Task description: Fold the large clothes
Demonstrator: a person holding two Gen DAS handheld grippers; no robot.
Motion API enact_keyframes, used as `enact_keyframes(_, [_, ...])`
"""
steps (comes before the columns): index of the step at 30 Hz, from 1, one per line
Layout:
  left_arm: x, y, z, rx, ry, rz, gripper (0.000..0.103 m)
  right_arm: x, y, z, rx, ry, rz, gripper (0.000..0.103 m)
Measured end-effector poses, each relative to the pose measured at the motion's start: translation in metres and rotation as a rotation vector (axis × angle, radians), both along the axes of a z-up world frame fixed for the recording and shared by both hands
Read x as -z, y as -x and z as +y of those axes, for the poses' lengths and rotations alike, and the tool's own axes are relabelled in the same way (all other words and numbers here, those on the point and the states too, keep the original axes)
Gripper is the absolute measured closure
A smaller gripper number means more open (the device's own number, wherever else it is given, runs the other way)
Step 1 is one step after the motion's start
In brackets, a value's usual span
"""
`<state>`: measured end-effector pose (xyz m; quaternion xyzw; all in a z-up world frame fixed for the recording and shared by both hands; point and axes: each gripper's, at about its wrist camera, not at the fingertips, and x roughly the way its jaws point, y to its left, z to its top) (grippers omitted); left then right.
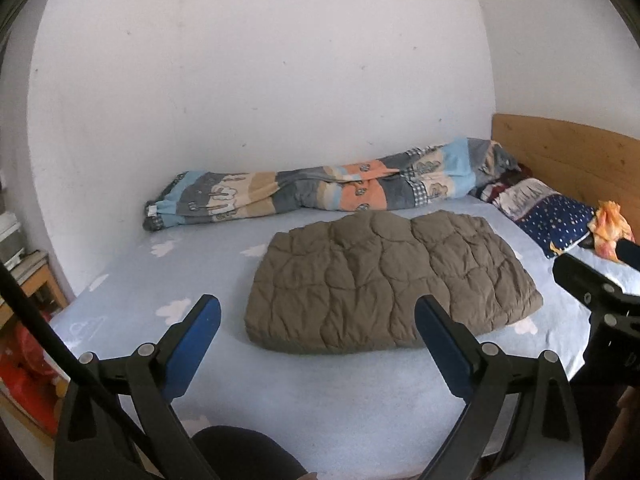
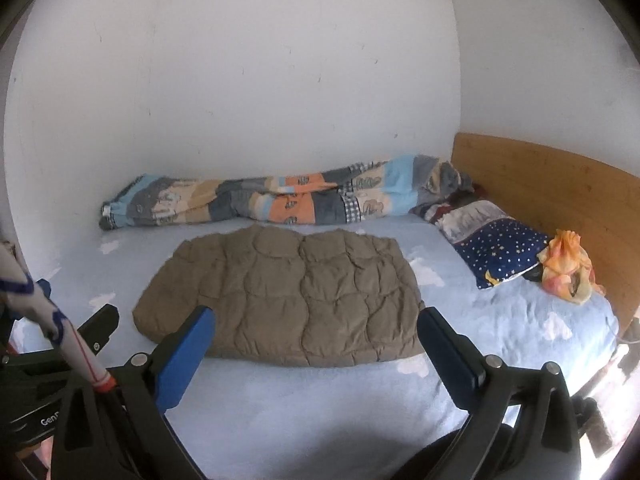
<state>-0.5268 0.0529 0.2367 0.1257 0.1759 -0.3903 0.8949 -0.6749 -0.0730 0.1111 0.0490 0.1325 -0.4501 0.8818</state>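
Since the brown quilted jacket (image 1: 390, 280) lies flat mid-frame on the blue bed sheet (image 1: 328, 400), I'd pinch its two near corners together and lift evenly, but for now left gripper (image 1: 318, 322) and right gripper (image 2: 316, 330) hover wide apart, empty, touching nothing.
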Motion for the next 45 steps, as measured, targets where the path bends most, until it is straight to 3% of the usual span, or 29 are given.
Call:
enact_keyframes(8, [0.001,0.0,-0.005,0.034,-0.114,0.047,0.006,0.003,-0.005,0.011,-0.013,0.006,0.04,0.0])
enact_keyframes(19, [0.006,-0.002,-0.008,-0.02,-0.166,0.055,0.006,0.009,-0.016,0.008,-0.035,0.003,0.074,0.0])
enact_keyframes(24, [0.017,-0.005,-0.015,-0.026,-0.22,0.057,0.006,0.02,-0.021,-0.001,-0.037,-0.052,0.083,0.0])
enact_keyframes(45, [0.03,-0.009,-0.024,-0.013,-0.273,0.074,0.006,0.034,-0.019,-0.017,-0.005,-0.101,0.095,0.0])
